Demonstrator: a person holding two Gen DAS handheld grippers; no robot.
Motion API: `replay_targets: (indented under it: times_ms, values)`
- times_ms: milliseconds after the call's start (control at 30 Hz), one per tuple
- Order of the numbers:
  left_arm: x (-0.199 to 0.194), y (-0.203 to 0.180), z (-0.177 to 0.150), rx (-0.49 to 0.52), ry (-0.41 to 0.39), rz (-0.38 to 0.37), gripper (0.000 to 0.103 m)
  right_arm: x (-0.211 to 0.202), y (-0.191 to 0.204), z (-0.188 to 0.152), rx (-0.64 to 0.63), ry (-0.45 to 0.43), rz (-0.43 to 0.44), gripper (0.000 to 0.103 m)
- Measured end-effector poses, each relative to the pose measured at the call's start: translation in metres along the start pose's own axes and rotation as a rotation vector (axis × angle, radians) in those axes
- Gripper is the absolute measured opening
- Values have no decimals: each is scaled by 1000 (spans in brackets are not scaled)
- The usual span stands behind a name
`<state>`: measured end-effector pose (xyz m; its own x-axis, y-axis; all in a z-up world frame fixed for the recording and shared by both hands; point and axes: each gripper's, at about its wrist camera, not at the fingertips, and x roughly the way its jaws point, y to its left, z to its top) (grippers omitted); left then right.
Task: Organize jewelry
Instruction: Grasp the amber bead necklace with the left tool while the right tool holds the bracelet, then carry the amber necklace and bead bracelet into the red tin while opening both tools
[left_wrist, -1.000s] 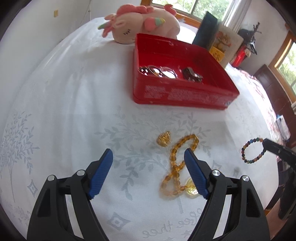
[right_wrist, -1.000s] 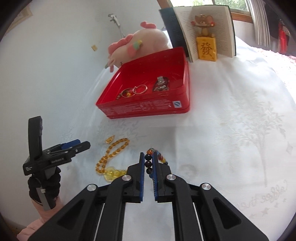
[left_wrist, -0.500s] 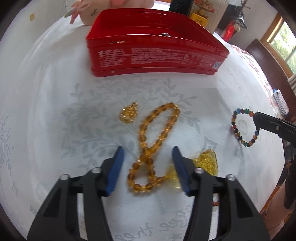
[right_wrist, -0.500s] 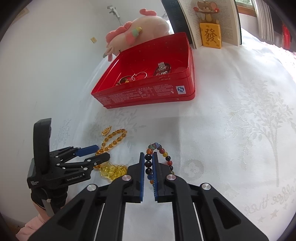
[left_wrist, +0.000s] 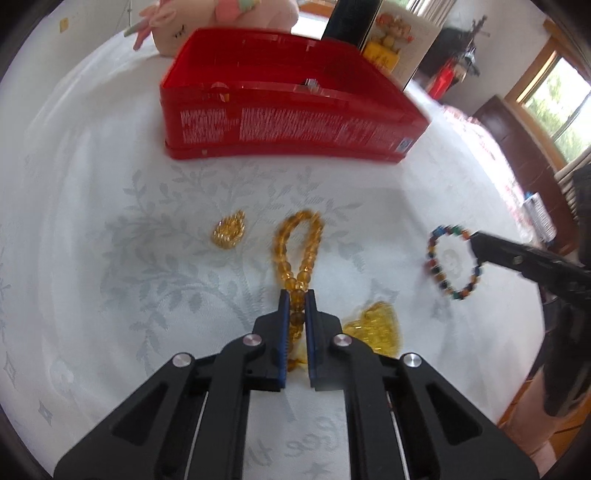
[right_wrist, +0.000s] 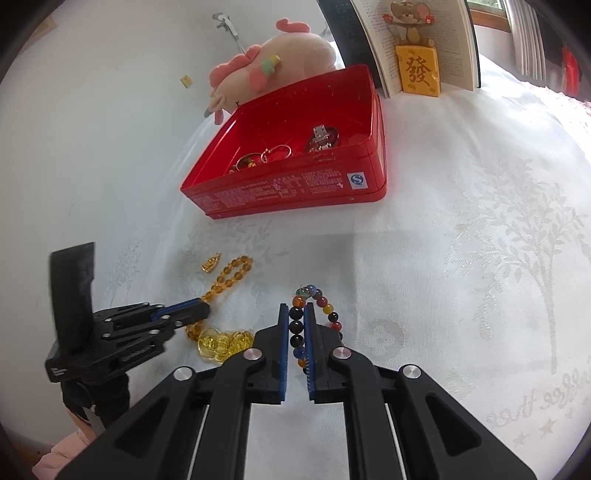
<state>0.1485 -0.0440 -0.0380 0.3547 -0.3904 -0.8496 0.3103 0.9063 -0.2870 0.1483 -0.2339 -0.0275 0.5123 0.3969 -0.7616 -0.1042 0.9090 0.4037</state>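
My left gripper (left_wrist: 296, 295) is shut on the amber bead necklace (left_wrist: 295, 243), which lies on the white cloth with its yellow pendant (left_wrist: 376, 328) to the right. A small gold charm (left_wrist: 229, 233) lies to its left. My right gripper (right_wrist: 296, 310) is shut on the multicoloured bead bracelet (right_wrist: 325, 306), still low over the cloth; it also shows in the left wrist view (left_wrist: 452, 262). The red tin box (right_wrist: 295, 177) stands beyond, open, holding rings and a clasp piece (right_wrist: 321, 138).
A pink plush unicorn (right_wrist: 273, 70) lies behind the box. An open book with a mouse figure on a yellow block (right_wrist: 419, 70) stands at the back right. The left gripper (right_wrist: 184, 312) shows at left in the right wrist view.
My left gripper moved forward and closed from wide open onto the amber necklace. My right gripper stays shut on the bracelet, which has shifted slightly.
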Motion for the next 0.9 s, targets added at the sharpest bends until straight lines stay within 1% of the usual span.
replay_targets:
  times_ms: [233,500,767,900]
  values:
    - [-55,-3,2,1,-136,-74,6,-12,4,7,-11,-30,40,7]
    - [-92,-15,9,28,-234,-116,6,-22,16,20,-31,-53,97,7]
    - [-114,-12,37,20,-308,-122,6,-32,28,43,-60,-81,117,7]
    - [-126,-9,62,8,-342,-133,6,-41,36,64,-76,-106,110,7]
